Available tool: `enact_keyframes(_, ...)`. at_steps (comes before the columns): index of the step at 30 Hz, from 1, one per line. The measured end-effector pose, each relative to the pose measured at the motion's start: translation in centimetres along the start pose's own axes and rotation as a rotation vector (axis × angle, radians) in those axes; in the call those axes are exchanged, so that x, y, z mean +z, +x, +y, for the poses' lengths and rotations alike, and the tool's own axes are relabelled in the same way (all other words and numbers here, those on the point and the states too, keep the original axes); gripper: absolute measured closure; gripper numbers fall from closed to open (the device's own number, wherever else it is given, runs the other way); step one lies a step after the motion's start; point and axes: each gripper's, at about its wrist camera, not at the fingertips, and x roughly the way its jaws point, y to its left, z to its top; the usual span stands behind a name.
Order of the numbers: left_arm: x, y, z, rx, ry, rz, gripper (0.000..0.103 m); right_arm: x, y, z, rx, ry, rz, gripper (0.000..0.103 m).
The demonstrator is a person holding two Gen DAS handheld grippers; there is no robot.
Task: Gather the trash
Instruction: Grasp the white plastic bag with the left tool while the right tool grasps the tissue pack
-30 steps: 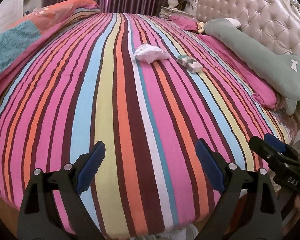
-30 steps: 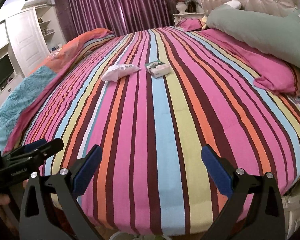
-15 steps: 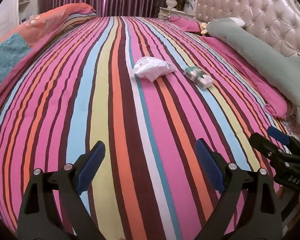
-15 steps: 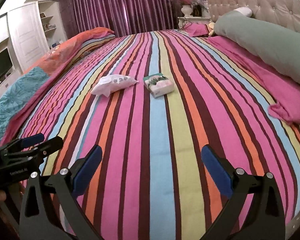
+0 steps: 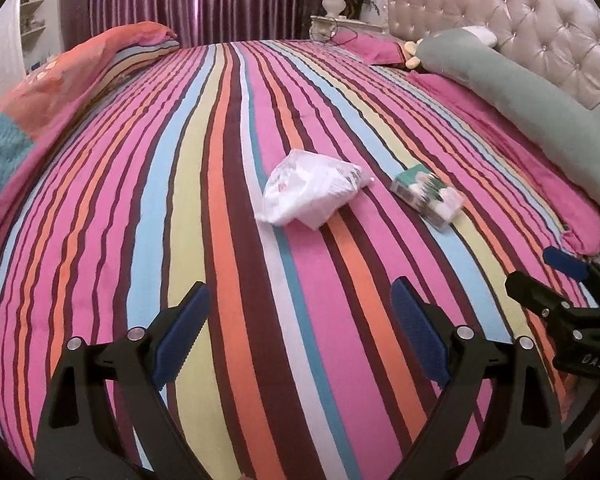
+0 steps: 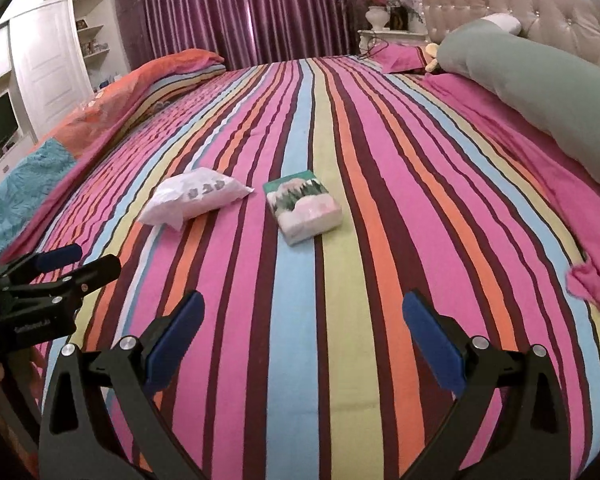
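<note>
Left wrist view: your left gripper (image 5: 300,328), jaws apart and empty, points at the crumpled white plastic wrapper (image 5: 312,192) at frame centre, long axis left-right.

Right wrist view: your right gripper (image 6: 302,338), likewise apart, faces the green-and-white rectangular tissue pack (image 6: 302,210), centre, lengthwise.

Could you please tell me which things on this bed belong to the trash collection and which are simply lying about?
For the job:
- crumpled white bag
- small tissue pack
- left claw and right claw, both open and empty

Just lying about:
- long green pillow
- folded orange quilt
- striped bedspread
</note>
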Motion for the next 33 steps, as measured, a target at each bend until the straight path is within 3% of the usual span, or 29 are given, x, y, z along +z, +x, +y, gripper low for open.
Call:
enact_keyframes(15, 4.9, 5.7, 0.3, 0.006, 0.042, 0.014, 0.014, 3.2, 5.4, -0.3, 0.004, -0.077, 0.037, 0.008)
enact_keyframes(33, 8.3, 11.0, -1.3, -0.003, 0.085, 0.065, 0.014, 5.5, 10.3, -0.2, 0.0, -0.146, 0.074, 0.008)
